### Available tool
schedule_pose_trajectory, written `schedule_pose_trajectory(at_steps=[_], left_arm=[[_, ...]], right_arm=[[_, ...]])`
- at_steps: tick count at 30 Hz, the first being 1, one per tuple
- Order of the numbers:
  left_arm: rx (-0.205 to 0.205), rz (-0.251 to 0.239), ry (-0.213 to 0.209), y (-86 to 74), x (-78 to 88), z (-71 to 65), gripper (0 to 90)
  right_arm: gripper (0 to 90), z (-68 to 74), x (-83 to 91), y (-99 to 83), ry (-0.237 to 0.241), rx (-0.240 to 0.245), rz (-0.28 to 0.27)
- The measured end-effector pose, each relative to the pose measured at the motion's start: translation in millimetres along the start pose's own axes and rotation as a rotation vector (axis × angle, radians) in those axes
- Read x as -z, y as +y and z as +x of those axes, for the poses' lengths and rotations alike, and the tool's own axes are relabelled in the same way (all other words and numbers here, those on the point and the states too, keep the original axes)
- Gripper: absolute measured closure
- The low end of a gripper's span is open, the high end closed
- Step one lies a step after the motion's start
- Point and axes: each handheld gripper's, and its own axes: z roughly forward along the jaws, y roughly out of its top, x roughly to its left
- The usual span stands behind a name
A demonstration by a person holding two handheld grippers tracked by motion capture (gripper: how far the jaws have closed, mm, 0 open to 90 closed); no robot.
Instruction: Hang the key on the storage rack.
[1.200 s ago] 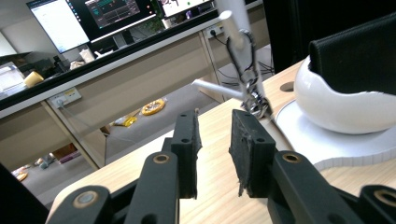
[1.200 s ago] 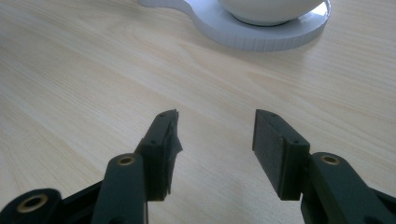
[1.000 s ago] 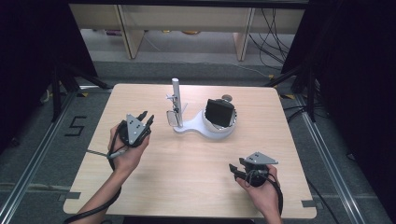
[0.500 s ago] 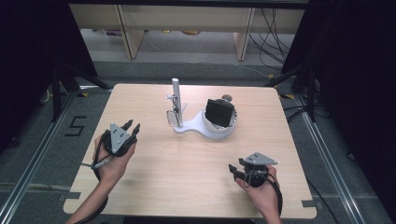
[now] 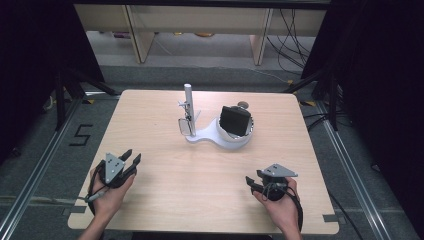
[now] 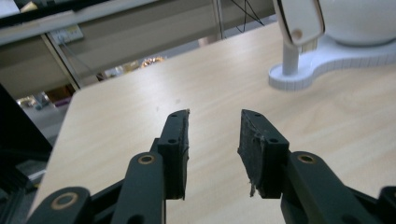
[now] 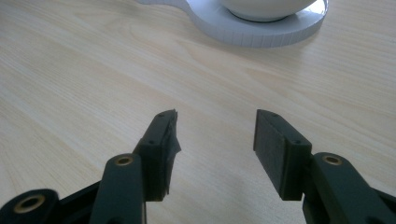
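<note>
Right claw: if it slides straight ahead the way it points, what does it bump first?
Probably the white stand's round base. The right claw points over bare table toward it, with nothing between, though the distance is hard to judge.

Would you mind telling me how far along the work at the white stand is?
Nothing looks done: the white stand sits mid-table. In hand: nothing; left gripper and right gripper are open and empty near the front edge, the left's jaws having just been opening. Reaching the stand remains.

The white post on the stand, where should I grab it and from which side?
Probably grab the white post high on its bare top, above the clear piece clipped lower down. It stands upright, so come level from the left with the open left tool.
</note>
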Motion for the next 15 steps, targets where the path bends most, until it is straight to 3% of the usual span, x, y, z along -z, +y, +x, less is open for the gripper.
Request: schedule_pose_trajectory(at_steps=[4,5,8,15], left_arm=[[0.050,0.000,-0.015,-8.8,2.5,-0.5,60.0],[0.055,-0.014,-0.014,-9.8,2.5,-0.8,59.2],[0.060,-0.026,-0.016,-12.2,3.3,-1.5,55.3],[0.067,-0.040,-0.025,-15.1,0.9,-1.8,49.3]], right_arm=[[50.2,0.5,-1.3,-0.4,0.021,0.001,0.002],[50.2,1.4,-0.9,-0.4,0.004,0.001,0.000],[50.1,0.8,0.3,-0.3,-0.011,0.018,-0.010],[49.8,0.2,-1.1,-1.1,0.005,0.010,-0.022]])
